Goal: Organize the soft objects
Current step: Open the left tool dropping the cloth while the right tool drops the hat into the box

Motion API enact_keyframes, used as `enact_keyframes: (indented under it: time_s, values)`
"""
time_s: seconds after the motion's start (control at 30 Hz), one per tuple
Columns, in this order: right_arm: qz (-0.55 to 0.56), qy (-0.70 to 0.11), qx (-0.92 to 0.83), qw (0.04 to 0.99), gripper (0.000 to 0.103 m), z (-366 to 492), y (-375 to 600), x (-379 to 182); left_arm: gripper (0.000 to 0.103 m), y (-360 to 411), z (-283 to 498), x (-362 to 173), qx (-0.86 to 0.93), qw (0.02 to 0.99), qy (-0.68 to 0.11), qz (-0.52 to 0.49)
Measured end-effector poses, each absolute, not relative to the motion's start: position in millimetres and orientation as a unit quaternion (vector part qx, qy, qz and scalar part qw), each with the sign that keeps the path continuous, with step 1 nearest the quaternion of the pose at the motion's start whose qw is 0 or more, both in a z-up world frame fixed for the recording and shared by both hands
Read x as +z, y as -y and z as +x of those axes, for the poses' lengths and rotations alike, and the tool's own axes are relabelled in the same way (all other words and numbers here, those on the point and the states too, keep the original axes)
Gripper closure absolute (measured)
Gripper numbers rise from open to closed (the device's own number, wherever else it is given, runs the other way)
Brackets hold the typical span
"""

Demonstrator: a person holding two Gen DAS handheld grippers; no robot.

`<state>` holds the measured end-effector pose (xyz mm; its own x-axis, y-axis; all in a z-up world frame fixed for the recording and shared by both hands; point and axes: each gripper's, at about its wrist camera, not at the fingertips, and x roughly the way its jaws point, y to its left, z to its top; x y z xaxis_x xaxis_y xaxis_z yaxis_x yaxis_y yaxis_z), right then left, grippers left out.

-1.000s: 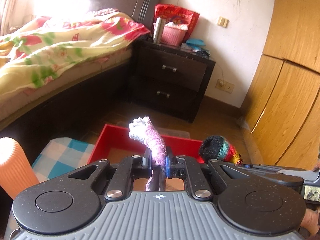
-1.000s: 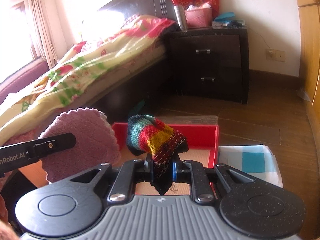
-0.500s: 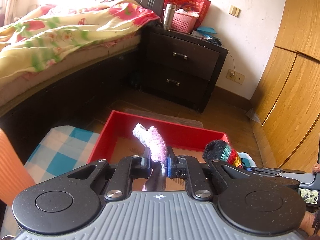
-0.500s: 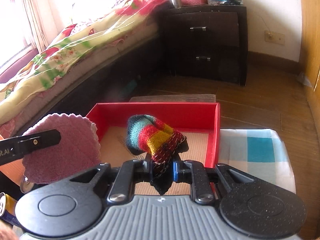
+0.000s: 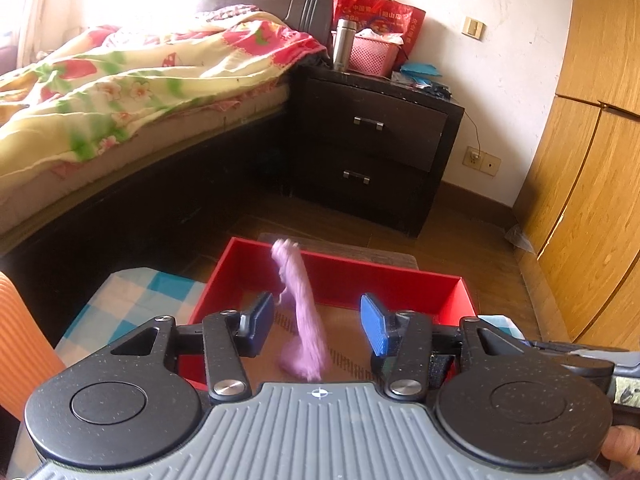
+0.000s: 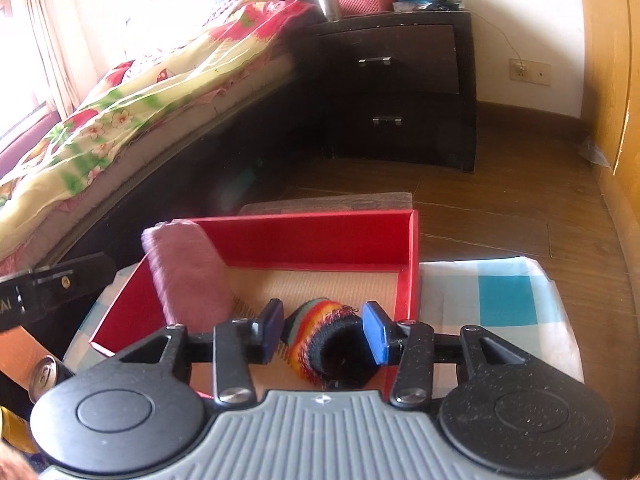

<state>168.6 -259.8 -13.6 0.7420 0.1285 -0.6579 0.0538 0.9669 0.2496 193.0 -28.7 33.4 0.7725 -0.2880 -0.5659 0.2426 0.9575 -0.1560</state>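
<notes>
pink cloth (image 5: 303, 312): soft lilac-pink, plain, blurred in the left wrist view
knitted piece (image 6: 330, 346): striped in green, red, yellow and orange, with a black inside
box (image 6: 332, 240): bright red walls, tan floor with fine ribbing
desk cover (image 6: 502, 300): white with turquoise-blue checks
fingers (image 5: 376, 330): blue pads on black arms
gripper bodies (image 6: 320, 436): grey ribbed middle, speckled black discs
quilt (image 5: 120, 92): pale yellow with green leaves, pink and red flowers
nightstand (image 5: 372, 148): dark brown, silver handles
basket (image 5: 370, 54): pink mesh
wardrobe (image 5: 592, 160): honey-coloured wood grain
floor (image 6: 500, 196): brown wood
roll (image 5: 20, 344): orange, ribbed
</notes>
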Motion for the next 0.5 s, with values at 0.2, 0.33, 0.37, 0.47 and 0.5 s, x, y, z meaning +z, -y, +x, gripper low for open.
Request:
enact_keyframes:
  time_s: [0.2,0.33,0.37,0.47,0.5]
  values:
    - [0.126,-0.358,0.019,0.925,0.081,161,260,-9,0.052,28,187,38,-0.144,0.941,-0.303,-0.036]
    - [0.12,-0.361,0.019,0.925,0.081,154,258,-6,0.051,29,181,38,-0.146,0.94,-0.308,-0.028]
    - [0.117,-0.362,0.019,0.925,0.081,152,257,-5,0.051,29,179,37,-0.148,0.939,-0.311,-0.025]
    - [0.111,-0.362,0.018,0.925,0.08,147,254,-2,0.051,29,174,35,-0.146,0.937,-0.316,-0.018]
    - [0.11,-0.363,0.018,0.925,0.08,146,254,-2,0.051,29,173,35,-0.147,0.937,-0.318,-0.018]
